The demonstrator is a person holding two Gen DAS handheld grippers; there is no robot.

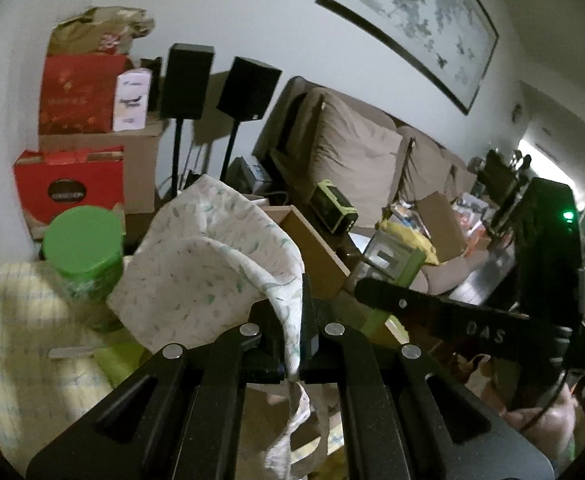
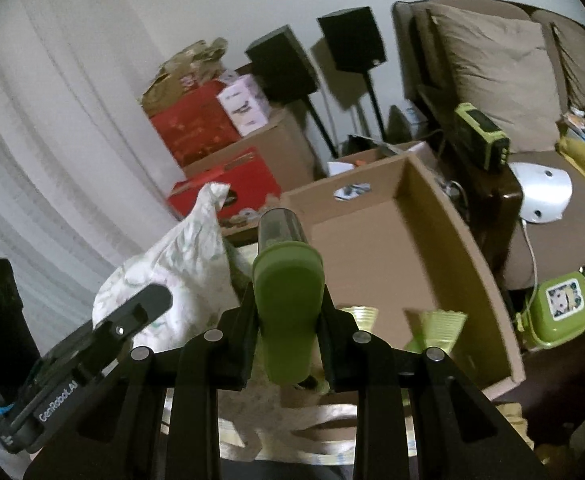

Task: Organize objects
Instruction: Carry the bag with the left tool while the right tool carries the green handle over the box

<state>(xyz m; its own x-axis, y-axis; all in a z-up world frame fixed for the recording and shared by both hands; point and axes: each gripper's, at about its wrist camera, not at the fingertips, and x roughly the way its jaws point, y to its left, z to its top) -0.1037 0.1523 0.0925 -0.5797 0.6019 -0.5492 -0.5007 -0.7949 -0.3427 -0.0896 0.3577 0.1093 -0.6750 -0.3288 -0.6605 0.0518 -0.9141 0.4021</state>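
Observation:
My left gripper [image 1: 291, 344] is shut on a white leaf-patterned cloth bag [image 1: 196, 272], whose edge runs between the fingers and hangs below them. The bag bulges up and to the left in front of the gripper. In the right wrist view the same bag [image 2: 172, 264] sits at the left, with a finger of the left gripper [image 2: 132, 316] across it. My right gripper [image 2: 288, 320] is shut on a green-capped clear bottle [image 2: 288, 280] that points forward. It shows at mid-right of the left wrist view as the bottle [image 1: 388, 260]. An open cardboard box [image 2: 464, 248] lies just beyond the bottle.
A green-lidded jar [image 1: 82, 240] stands on a yellow checked cloth [image 1: 24, 340] at the left. Red cartons [image 2: 196, 120], brown boxes and two black speakers on stands [image 2: 352, 36] fill the corner. A cluttered brown sofa [image 2: 500, 64] runs along the right, with a small green case [image 2: 556, 308] below it.

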